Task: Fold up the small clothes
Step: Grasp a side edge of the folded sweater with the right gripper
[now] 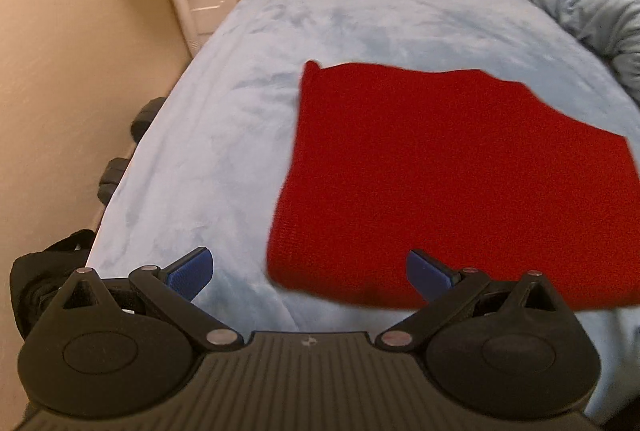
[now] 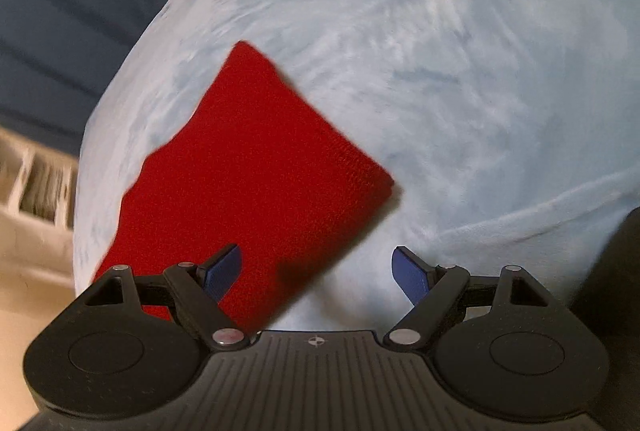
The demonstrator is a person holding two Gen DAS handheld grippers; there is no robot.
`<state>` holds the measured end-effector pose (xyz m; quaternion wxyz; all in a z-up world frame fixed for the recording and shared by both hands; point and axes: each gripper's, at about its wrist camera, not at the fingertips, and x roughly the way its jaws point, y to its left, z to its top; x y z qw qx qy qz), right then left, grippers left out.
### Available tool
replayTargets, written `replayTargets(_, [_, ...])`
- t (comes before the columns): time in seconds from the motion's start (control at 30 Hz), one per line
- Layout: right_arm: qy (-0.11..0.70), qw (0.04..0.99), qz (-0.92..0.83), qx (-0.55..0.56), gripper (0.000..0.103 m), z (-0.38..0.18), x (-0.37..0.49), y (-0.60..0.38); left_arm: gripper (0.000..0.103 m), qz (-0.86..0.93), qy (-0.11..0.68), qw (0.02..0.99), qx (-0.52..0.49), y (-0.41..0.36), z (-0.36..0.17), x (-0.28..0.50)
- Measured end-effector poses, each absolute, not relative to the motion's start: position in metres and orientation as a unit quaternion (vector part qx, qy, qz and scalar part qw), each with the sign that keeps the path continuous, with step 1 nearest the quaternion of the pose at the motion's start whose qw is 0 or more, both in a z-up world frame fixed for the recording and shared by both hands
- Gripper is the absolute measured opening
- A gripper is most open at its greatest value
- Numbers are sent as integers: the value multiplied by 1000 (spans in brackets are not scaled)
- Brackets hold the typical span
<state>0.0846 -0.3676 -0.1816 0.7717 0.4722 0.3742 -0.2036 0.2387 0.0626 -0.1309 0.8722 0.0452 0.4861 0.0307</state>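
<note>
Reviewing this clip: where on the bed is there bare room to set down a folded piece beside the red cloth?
Bare light-blue blanket lies between the red cloth and the bed's wall-side edge, and beyond the cloth's far edge. In the right wrist view, a wide bare patch lies right of the cloth. Crowded: the bunched grey bedding at the far corner.

one red cloth (image 1: 452,183), one pale blue blanket (image 1: 224,135), two tongs (image 1: 310,273)

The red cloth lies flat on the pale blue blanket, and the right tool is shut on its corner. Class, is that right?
Not quite. The right tool is open and grips nothing, as the right wrist view shows. The red cloth does lie flat on the pale blue blanket.
</note>
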Motion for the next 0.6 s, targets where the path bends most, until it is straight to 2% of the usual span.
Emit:
replayTargets(0.23, [378,753,-206,497,84,-206,108,-376,103,48,494,867,51,70,-151,254])
replayTargets(0.6, [384,762,-200,481,84,-208,128,-373,103,84,523,846,69,77,-170,270])
